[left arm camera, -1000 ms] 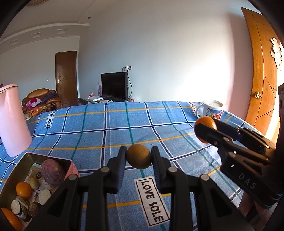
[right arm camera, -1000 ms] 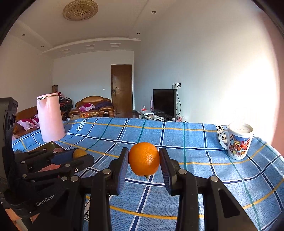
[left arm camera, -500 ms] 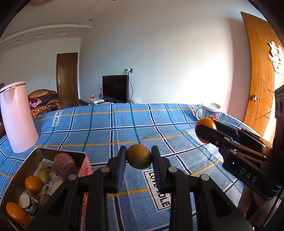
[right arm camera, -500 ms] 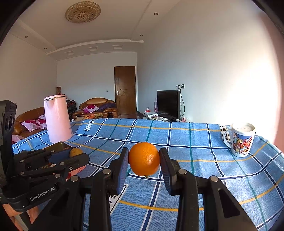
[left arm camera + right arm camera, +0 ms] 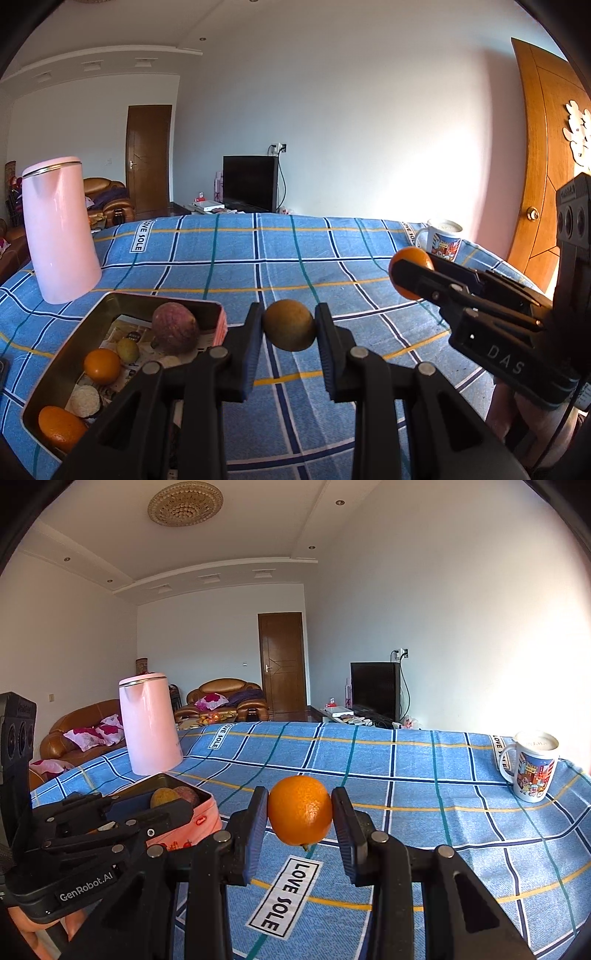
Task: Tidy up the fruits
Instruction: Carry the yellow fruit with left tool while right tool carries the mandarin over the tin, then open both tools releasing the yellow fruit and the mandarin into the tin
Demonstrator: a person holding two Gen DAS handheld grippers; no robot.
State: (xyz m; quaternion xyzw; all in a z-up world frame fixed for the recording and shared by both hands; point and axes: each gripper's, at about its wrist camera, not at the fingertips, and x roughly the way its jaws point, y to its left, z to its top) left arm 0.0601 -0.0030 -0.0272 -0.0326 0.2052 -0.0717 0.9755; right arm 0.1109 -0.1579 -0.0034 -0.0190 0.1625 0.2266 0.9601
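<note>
My left gripper point(image 5: 289, 325) is shut on a round brown fruit point(image 5: 289, 325), held above the blue checked tablecloth just right of a metal tin point(image 5: 70, 343). The tin holds a purple fruit point(image 5: 175, 328), small oranges point(image 5: 102, 365) and several other pieces. My right gripper point(image 5: 300, 809) is shut on an orange point(image 5: 300, 809) over the cloth. In the left wrist view the right gripper point(image 5: 410, 273) shows at the right with the orange point(image 5: 415, 255) at its tip. In the right wrist view the left gripper point(image 5: 166, 805) sits at the lower left, beside the tin point(image 5: 199, 819).
A tall pink kettle point(image 5: 59, 232) stands behind the tin on the left. A printed mug point(image 5: 532, 770) stands near the table's far right corner. A wooden door point(image 5: 543, 166) is close on the right. Sofas, a television and a brown door lie beyond the table.
Both grippers have moved left toward the tin, fruits still gripped. The tin has come further into the left wrist view and into the right wrist view.
</note>
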